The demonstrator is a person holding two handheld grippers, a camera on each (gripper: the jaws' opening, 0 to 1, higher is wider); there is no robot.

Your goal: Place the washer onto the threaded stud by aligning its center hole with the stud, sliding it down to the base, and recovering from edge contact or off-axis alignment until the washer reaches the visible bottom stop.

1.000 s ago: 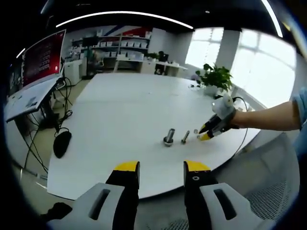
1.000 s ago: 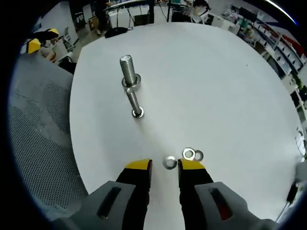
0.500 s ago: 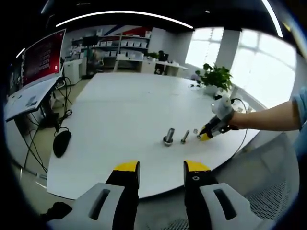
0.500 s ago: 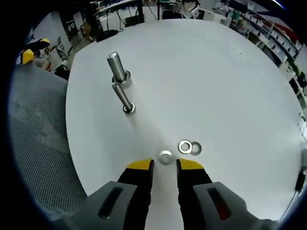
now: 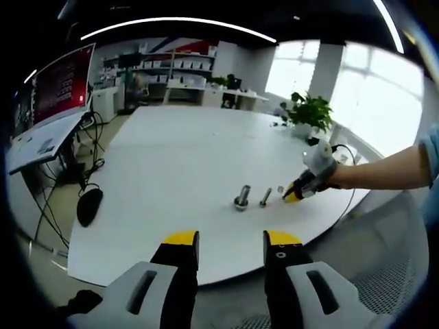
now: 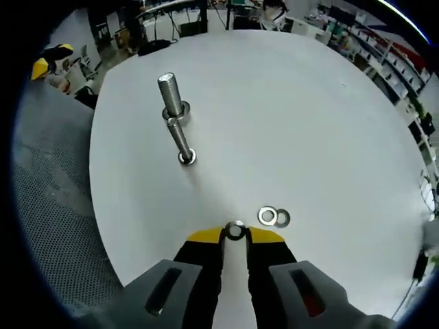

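Note:
Two threaded studs stand on the white round table (image 6: 302,103): a thick one (image 6: 171,96) with a ring at its base and a thinner one (image 6: 180,139) just in front of it. My right gripper (image 6: 235,236) is down at the table's near edge, shut on a small steel washer (image 6: 235,230) held between its yellow tips. Two more washers (image 6: 274,217) lie touching each other just to the right. In the left gripper view both studs (image 5: 242,196) (image 5: 264,197) stand mid-table, with the right gripper (image 5: 293,197) beside them. My left gripper (image 5: 232,240) hangs open off the table's near edge.
A grey mesh chair (image 6: 48,199) sits left of the table edge in the right gripper view. A potted plant (image 5: 310,110) stands at the table's far right. A desk with a monitor (image 5: 62,82) and cables stands left of the table.
The right gripper's jaws have narrowed and now pinch the washer that lay just ahead of their tips. The left gripper has stayed where it was, open.

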